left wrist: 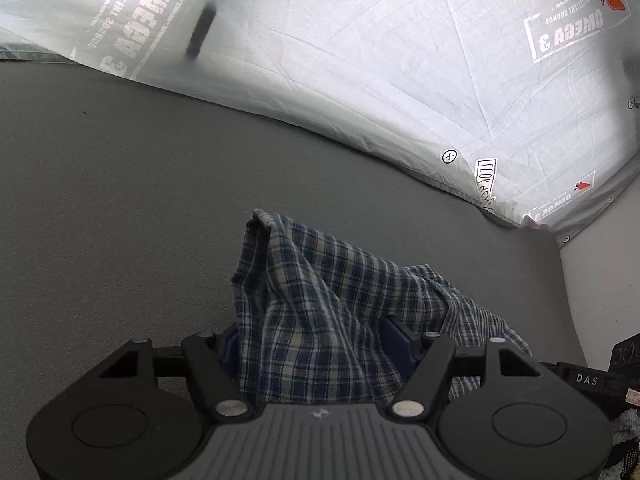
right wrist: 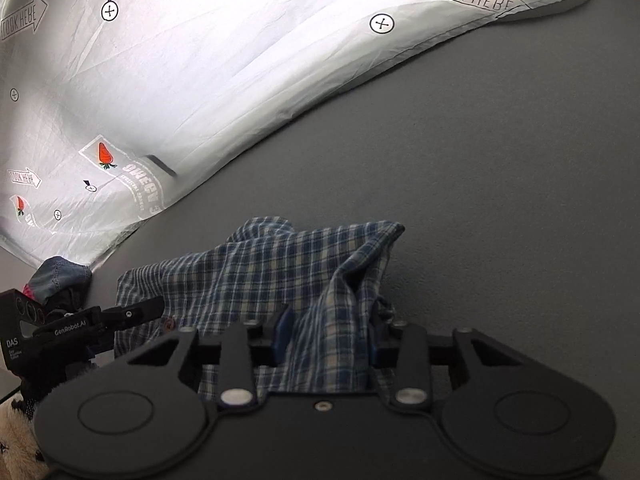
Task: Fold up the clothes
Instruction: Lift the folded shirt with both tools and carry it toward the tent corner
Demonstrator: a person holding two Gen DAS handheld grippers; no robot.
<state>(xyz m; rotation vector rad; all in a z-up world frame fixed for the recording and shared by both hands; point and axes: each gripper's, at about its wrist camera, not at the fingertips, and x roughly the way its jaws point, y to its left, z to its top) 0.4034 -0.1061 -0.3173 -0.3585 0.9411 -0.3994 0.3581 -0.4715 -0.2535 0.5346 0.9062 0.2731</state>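
Note:
A blue and white plaid shirt point(left wrist: 320, 288) lies bunched on a grey surface point(left wrist: 120, 200), with one corner standing up ahead of my left gripper point(left wrist: 312, 340). That gripper's jaws stand fairly wide. A thick fold of the shirt runs between them and drapes over the right finger, whose blue pad face still shows. In the right wrist view the plaid shirt point(right wrist: 260, 272) spreads leftward. My right gripper point(right wrist: 328, 340) is shut on a raised fold of it. The left gripper's finger point(right wrist: 140, 308) reaches over the shirt's left edge.
A white printed sheet point(left wrist: 400, 60) covers the far side, its edge crossing the grey surface point(right wrist: 480, 160). A small dark object point(right wrist: 160, 166) lies on the sheet. Denim clothing point(right wrist: 60, 272) is piled at the left, beside something furry at the bottom corner.

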